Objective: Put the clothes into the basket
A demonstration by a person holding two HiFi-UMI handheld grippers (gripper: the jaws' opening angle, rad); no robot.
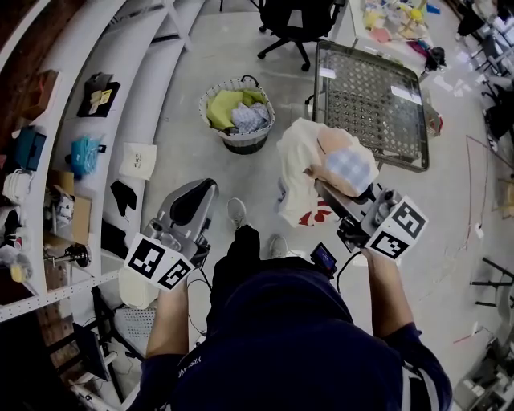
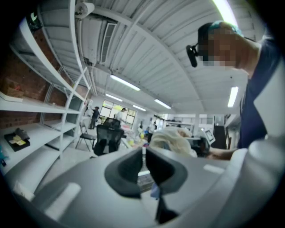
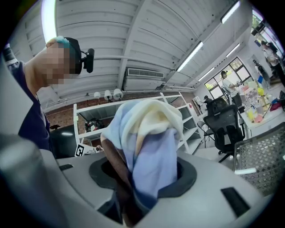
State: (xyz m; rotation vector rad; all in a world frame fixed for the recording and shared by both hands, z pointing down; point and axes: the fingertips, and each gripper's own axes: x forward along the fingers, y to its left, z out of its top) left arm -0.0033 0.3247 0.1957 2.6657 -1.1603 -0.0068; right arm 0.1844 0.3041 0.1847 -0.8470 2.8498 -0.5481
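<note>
A round white basket (image 1: 238, 138) stands on the floor ahead of me, with yellow-green and grey-blue clothes in it. My right gripper (image 1: 344, 191) is shut on a bundle of clothes (image 1: 303, 164): cream cloth with a red print, a pale blue piece and a tan one. The bundle hangs right of the basket and nearer to me. In the right gripper view the clothes (image 3: 149, 147) fill the jaws and hide the pads of the right gripper (image 3: 142, 180). My left gripper (image 1: 195, 202) is held low at the left, jaws together and empty; in its own view the left gripper (image 2: 144, 161) shows only a thin slit.
A metal mesh table (image 1: 374, 96) stands right of the basket, a black office chair (image 1: 295, 22) beyond it. White shelves (image 1: 132, 96) with small items run along the left. The person's shoes (image 1: 237, 212) are on the floor below the grippers.
</note>
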